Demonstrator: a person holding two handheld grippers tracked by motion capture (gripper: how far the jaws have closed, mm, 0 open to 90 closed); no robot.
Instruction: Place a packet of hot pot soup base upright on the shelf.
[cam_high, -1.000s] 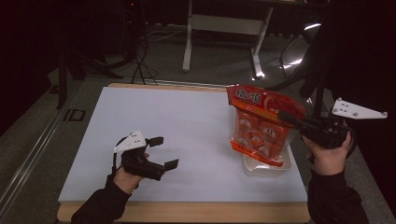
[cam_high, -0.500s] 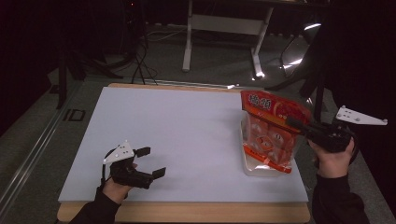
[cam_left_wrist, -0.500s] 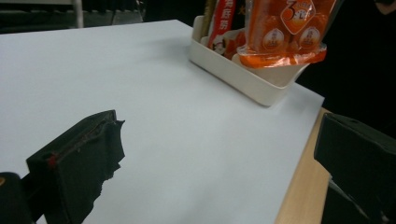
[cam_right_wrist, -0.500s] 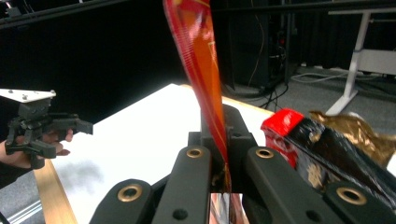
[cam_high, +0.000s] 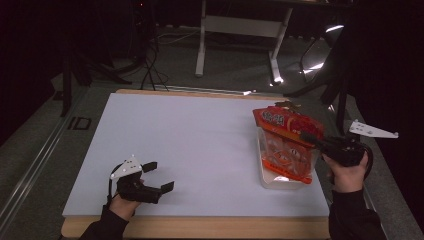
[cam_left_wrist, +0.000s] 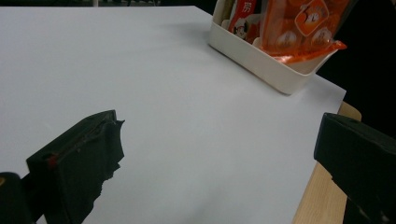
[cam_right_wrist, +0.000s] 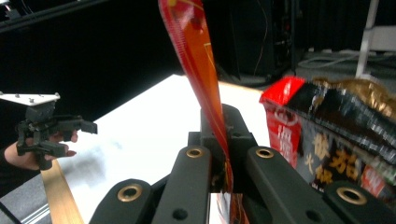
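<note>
While the right gripper (cam_high: 311, 139) pinched an orange snack bag (cam_high: 285, 145) standing in the white tub (cam_left_wrist: 261, 56) beside another packet (cam_right_wrist: 336, 140), the left gripper (cam_high: 159, 176) gaped empty.

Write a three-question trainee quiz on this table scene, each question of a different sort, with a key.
1. True or false: the right gripper is shut on the orange snack bag.
2. Multiple choice: the orange snack bag's lower end is in A) a cream tub, B) a wire basket, C) a glass jar.
3. Fill in: the left gripper, with jaws apart and nothing between them, is over the ______ table sheet.

Key:
1. True; the right gripper view shows the jaws pinching the bag's edge.
2. A.
3. White.
</note>
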